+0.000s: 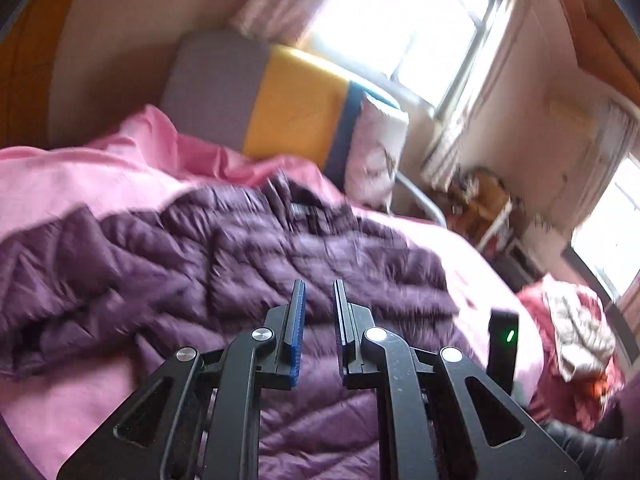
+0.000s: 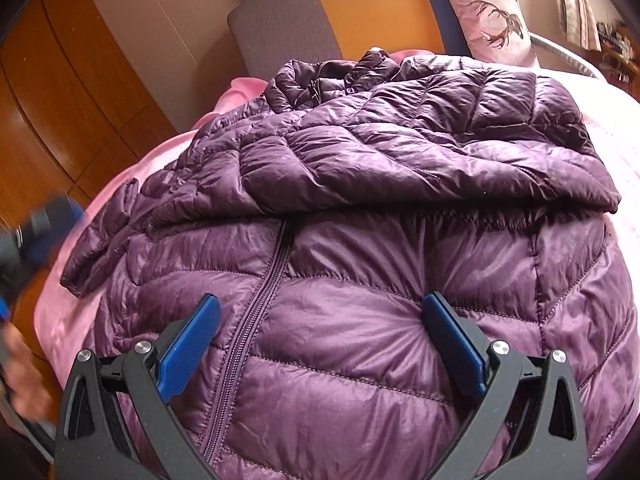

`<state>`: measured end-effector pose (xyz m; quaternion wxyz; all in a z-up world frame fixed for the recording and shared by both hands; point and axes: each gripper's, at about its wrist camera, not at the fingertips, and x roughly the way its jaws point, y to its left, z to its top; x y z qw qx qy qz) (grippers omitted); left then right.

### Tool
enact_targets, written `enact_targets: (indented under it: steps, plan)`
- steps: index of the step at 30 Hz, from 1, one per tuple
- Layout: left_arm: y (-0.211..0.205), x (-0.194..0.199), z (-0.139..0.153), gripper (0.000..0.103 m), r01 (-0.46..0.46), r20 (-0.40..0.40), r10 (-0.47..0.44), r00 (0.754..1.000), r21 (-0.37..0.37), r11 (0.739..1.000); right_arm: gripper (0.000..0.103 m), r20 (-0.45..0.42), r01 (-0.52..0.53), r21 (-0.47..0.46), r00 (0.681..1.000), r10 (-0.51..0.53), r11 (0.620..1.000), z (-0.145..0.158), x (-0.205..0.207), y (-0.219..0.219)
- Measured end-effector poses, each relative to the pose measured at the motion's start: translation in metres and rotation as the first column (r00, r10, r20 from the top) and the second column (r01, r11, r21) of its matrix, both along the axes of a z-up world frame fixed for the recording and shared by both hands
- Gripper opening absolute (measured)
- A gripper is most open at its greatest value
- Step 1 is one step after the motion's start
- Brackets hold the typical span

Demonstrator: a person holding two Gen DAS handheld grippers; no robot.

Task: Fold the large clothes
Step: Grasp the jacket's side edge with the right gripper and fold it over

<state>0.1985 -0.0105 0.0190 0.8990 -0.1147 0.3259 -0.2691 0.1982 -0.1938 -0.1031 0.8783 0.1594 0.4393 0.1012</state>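
Note:
A purple quilted down jacket (image 2: pixel 360 208) lies on a pink bedspread (image 2: pixel 72 312), front up with its zipper (image 2: pixel 256 312) closed. One sleeve is folded across the chest. My right gripper (image 2: pixel 320 312) is open wide, its blue-padded fingers (image 2: pixel 188 336) pressed into the jacket's lower front on either side of a puffed panel. In the left wrist view the jacket (image 1: pixel 240 264) is blurred. My left gripper (image 1: pixel 319 292) hovers above it with a narrow gap between the jaws, holding nothing. It also shows blurred at the left edge of the right wrist view (image 2: pixel 36 232).
A grey, yellow and blue headboard (image 1: pixel 256 96) and a white pillow (image 1: pixel 376 152) stand at the bed's far end. A heap of red and white clothes (image 1: pixel 572 344) lies to the right. Windows (image 1: pixel 404 16) and a cluttered shelf (image 1: pixel 480 204) are beyond. Wooden floor (image 2: pixel 52 92) shows left.

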Motion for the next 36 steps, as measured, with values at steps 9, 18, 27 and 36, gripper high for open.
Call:
enact_targets:
  steps: [9,18,27,36]
  plan:
    - [0.035,-0.024,-0.035,0.073,-0.074,-0.102,0.07,0.992,-0.03,0.997,0.094,-0.021,-0.019,-0.006,1.0,0.019,1.0,0.012,0.004,0.006]
    - [0.145,-0.063,-0.058,0.073,-0.443,-0.174,0.435,0.883,-0.006,0.897,0.06,0.003,-0.229,0.261,0.972,0.237,0.938,0.054,0.05,0.081]
    - [0.18,-0.072,-0.067,0.073,-0.512,-0.201,0.498,0.844,-0.024,0.858,0.063,-0.105,-0.328,0.275,0.924,0.367,0.904,0.045,0.134,0.217]
    - [0.181,-0.067,-0.072,0.075,-0.495,-0.213,0.475,0.854,-0.048,0.868,0.01,-0.188,-0.389,0.082,0.898,0.397,0.918,0.017,0.157,0.279]
